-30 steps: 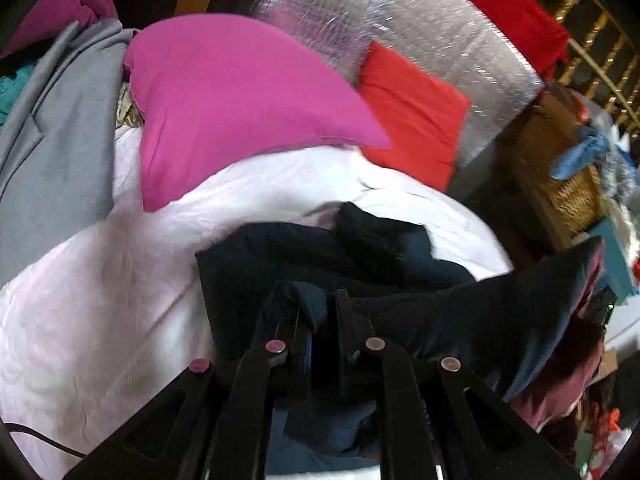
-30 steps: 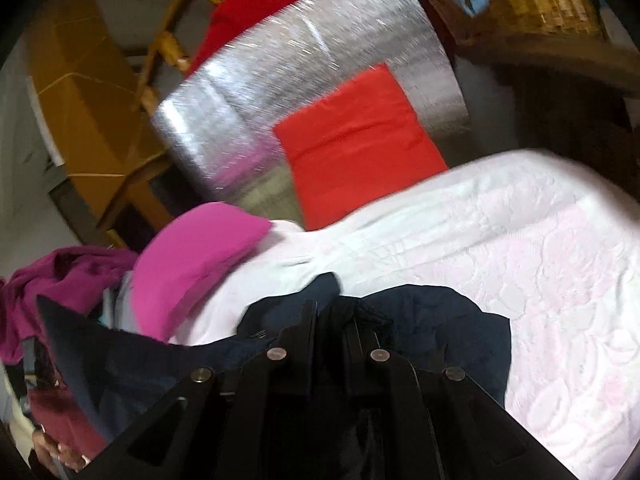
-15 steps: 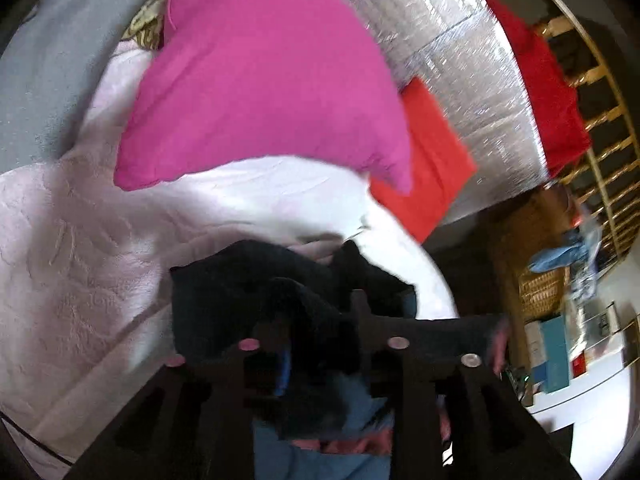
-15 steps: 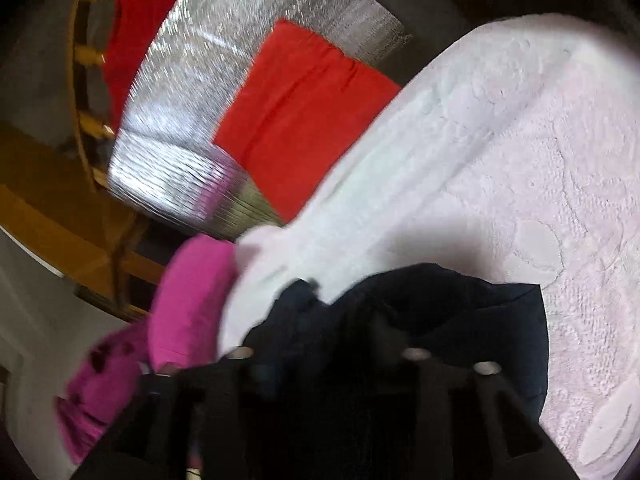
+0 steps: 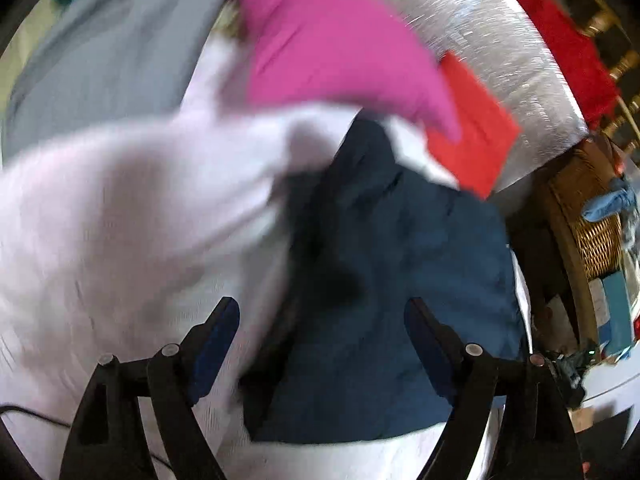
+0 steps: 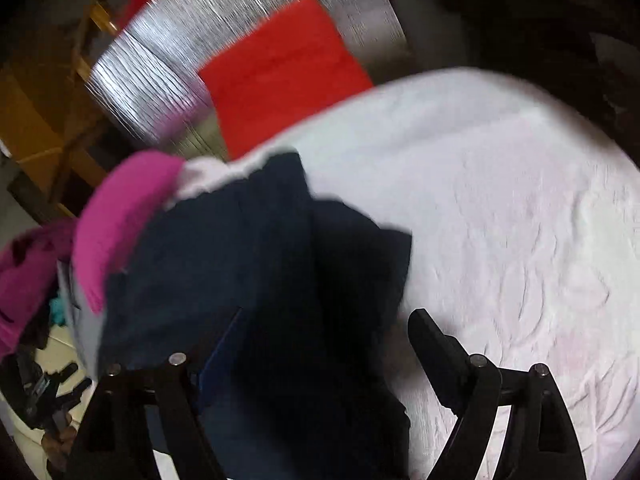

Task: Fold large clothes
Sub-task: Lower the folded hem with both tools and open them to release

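1. Bed [image 6: 520, 220]: white quilted cover, fills the right and centre of the right wrist frame and the left half of the left wrist frame; carries everything below.
2. Navy garment [image 5: 392, 280]: lies loose on the bed, centre of both frames. Long axis runs from the lower edge up towards the frame top, roughly in line with both tools. One darker layer overlaps its left part in the left view.
3. Pink pillow [image 5: 332, 40]: upper centre of the left frame, just beyond the garment's far end.
4. Red cushion [image 6: 280, 72]: upper centre, against a silver panel.
5. Left gripper [image 5: 320, 328]: jaws spread wide, holding nothing; garment directly ahead between them.
6. Right gripper [image 6: 324, 336]: jaws wide apart, empty; cloth covers its left jaw, judged nearer.
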Motion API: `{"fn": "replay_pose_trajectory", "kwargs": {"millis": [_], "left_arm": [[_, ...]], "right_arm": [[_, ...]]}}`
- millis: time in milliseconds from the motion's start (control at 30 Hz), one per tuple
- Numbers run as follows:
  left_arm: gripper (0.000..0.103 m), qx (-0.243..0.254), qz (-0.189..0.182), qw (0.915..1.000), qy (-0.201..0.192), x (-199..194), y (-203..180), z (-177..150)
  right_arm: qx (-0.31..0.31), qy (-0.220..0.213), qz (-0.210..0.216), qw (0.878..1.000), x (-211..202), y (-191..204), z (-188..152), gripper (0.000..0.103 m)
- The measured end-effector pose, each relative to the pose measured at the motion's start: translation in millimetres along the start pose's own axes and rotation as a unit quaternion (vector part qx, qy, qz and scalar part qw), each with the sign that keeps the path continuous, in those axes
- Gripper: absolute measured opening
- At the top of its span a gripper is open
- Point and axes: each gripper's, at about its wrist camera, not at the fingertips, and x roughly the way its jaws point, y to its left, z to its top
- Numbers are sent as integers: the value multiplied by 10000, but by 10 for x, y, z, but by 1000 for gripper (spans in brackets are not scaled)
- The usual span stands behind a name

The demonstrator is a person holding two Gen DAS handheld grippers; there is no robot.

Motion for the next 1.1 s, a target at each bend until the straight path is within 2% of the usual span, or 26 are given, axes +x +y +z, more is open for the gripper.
{"fn": "replay_pose_trajectory", "kwargs": {"millis": [67,133,167,200,267,300,333,367,433,500,667,833,900,933,967,1000,1033,1100], "left_arm": [[85,-262,-38,9993,265,131,103,-70],[85,-344,-296,9976,528,265,128,-98],[85,-307,-268,9978,528,277,105,-107],[85,-248,-238,9983,466,263,70,-129],[83,-70,-655,9967,485,243,-26,-157],[77,-56,-663,9965,511,273,-45,-161],[62,42,-443,9977,506,278,-98,-176],[54,181,-251,9982,516,283,-143,-189],[26,254,-194,9980,540,246,-178,-222],[13,252,-330,9978,523,145,-193,-247],[11,568,-182,9969,521,-232,-226,-506],[12,896,-158,9934,693,-654,-180,-1102],[15,877,-33,9930,796,-685,-110,-1305],[26,881,189,9926,816,-654,-65,-1395],[33,934,465,9908,867,-597,-31,-1470],[41,955,640,9891,919,-554,-20,-1504],[42,938,784,9881,933,-552,-28,-1550],[44,1080,1026,9862,724,-691,-145,-1587]], "right_arm": [[212,272,56,9994,165,-72,-73,85],[370,455,265,9979,287,-94,-147,85],[435,616,376,9964,349,-88,-196,84],[474,591,376,9964,350,-83,-230,81],[361,535,479,9968,307,-34,-254,55],[246,499,426,9975,270,27,-276,48],[108,467,378,9981,200,86,-299,38],[69,431,361,9984,148,111,-296,31],[52,273,264,9993,-24,181,-344,26],[21,115,191,9997,-160,245,-400,25],[34,-15,166,9999,-614,294,-732,23],[155,159,268,9994,-1148,90,-1200,23],[62,268,236,9993,-1250,32,-1386,25],[-37,404,109,9991,-1250,-14,-1497,32],[-79,550,-88,9984,-1206,-78,-1565,47],[-87,659,-342,9972,-1185,-126,-1636,55],[-72,693,-479,9964,-1176,-154,-1674,66],[91,691,-549,9961,-1319,-209,-1735,67]]}}
